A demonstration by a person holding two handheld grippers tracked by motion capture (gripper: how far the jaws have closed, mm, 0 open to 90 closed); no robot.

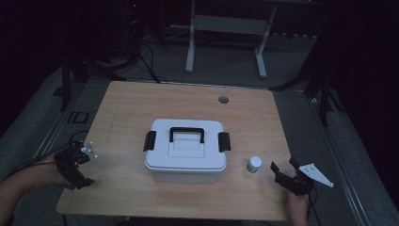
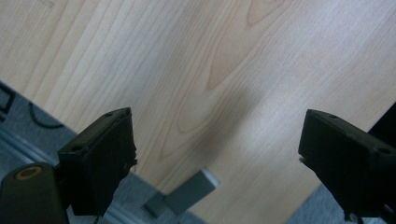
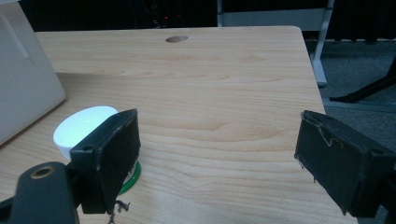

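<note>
A white plastic box [image 1: 186, 150] with a black handle and a black latch at each end stands shut in the middle of the wooden table [image 1: 141, 101]. To its right stands a small white-capped bottle [image 1: 254, 164] with a green base. My right gripper [image 1: 285, 168] is open near the table's front right corner, just right of the bottle. In the right gripper view the bottle [image 3: 84, 126] sits beside and partly behind the left jaw, with nothing between the jaws. My left gripper [image 1: 84, 165] is open over the table's front left edge, holding nothing; the left gripper view looks down on bare wood [image 2: 224, 70].
A round cable hole [image 1: 223, 100] lies near the table's far edge. Beyond the table stand a white frame's legs [image 1: 190, 47] and dark stands on a grey floor. A cable trails from the left gripper off the table's left side.
</note>
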